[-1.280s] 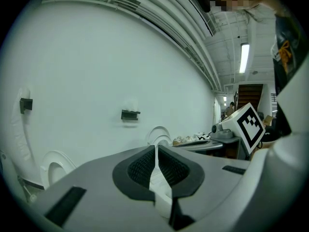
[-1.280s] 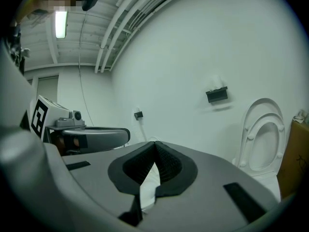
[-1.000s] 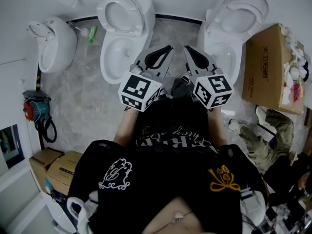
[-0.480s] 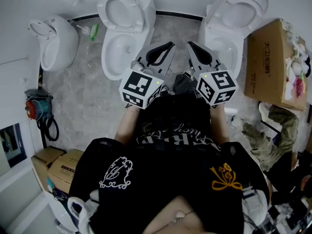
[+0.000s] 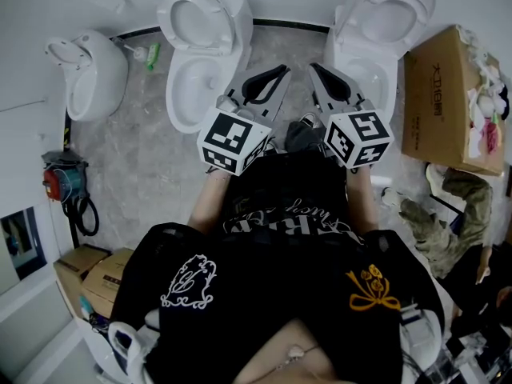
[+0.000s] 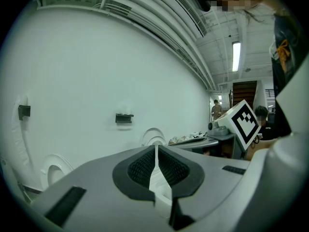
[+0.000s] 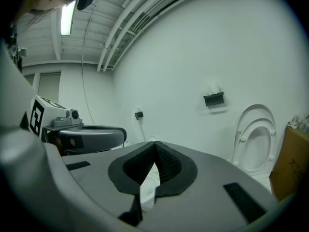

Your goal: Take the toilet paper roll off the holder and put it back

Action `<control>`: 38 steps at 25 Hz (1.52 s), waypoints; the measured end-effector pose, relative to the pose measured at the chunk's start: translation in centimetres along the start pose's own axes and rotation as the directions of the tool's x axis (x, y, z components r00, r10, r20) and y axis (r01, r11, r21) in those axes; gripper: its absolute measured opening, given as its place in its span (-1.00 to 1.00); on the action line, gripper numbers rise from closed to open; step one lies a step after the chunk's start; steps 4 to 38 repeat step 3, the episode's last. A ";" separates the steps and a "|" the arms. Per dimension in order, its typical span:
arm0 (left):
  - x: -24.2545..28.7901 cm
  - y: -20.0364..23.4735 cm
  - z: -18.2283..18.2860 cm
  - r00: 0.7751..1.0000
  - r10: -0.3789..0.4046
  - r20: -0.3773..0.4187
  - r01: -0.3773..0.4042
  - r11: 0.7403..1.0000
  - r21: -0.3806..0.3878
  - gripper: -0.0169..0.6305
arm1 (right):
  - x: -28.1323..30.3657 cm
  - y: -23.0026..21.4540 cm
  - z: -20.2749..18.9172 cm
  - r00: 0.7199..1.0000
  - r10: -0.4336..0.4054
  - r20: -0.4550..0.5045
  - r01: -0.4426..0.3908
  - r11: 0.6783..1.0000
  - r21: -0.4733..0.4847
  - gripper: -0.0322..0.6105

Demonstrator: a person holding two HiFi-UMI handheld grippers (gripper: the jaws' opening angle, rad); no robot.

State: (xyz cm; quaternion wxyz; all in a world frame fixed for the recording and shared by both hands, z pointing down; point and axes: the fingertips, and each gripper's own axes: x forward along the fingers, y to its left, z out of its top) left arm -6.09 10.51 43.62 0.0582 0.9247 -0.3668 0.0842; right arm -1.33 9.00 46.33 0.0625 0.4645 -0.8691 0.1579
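Observation:
Both grippers are held side by side in front of the person, pointing at the white wall. My left gripper (image 5: pixel 280 71) (image 6: pixel 156 150) is shut with nothing between its jaws. My right gripper (image 5: pixel 314 69) (image 7: pixel 155 146) is also shut and empty. A small black holder (image 6: pixel 124 118) (image 7: pixel 214 99) is fixed on the wall well ahead of the grippers. A faint pale shape sits on top of it; I cannot tell whether that is the toilet paper roll. A second black bracket (image 6: pixel 23 111) (image 7: pixel 139 114) is further along the wall.
Two open white toilets (image 5: pixel 204 50) (image 5: pixel 382 34) stand ahead on the grey floor, with a third white fixture (image 5: pixel 88 69) at left. A green bottle (image 5: pixel 152 54) lies by the wall. A cardboard box (image 5: pixel 446 94) stands right, a red device (image 5: pixel 58 182) left.
Both grippers have drifted slightly to the right in the head view and stay shut. Nothing has been picked up or released.

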 end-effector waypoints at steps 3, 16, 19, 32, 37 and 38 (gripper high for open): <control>-0.1 -0.2 0.4 1.000 -0.008 0.005 0.008 1.000 0.004 -0.85 | -0.2 0.1 0.3 1.000 -0.004 0.003 0.004 1.000 -0.002 -0.86; -0.1 -0.2 0.4 1.000 -0.008 0.005 0.008 1.000 0.004 -0.85 | -0.2 0.1 0.3 1.000 -0.004 0.003 0.004 1.000 -0.002 -0.86; -0.1 -0.2 0.4 1.000 -0.008 0.005 0.008 1.000 0.004 -0.85 | -0.2 0.1 0.3 1.000 -0.004 0.003 0.004 1.000 -0.002 -0.86; -0.1 -0.2 0.4 1.000 -0.008 0.005 0.008 1.000 0.004 -0.85 | -0.2 0.1 0.3 1.000 -0.004 0.003 0.004 1.000 -0.002 -0.86; -0.1 -0.2 0.4 1.000 -0.008 0.005 0.008 1.000 0.004 -0.85 | -0.2 0.1 0.3 1.000 -0.004 0.003 0.004 1.000 -0.002 -0.86; -0.1 -0.2 0.4 1.000 -0.008 0.005 0.008 1.000 0.004 -0.85 | -0.2 0.1 0.3 1.000 -0.004 0.003 0.004 1.000 -0.002 -0.86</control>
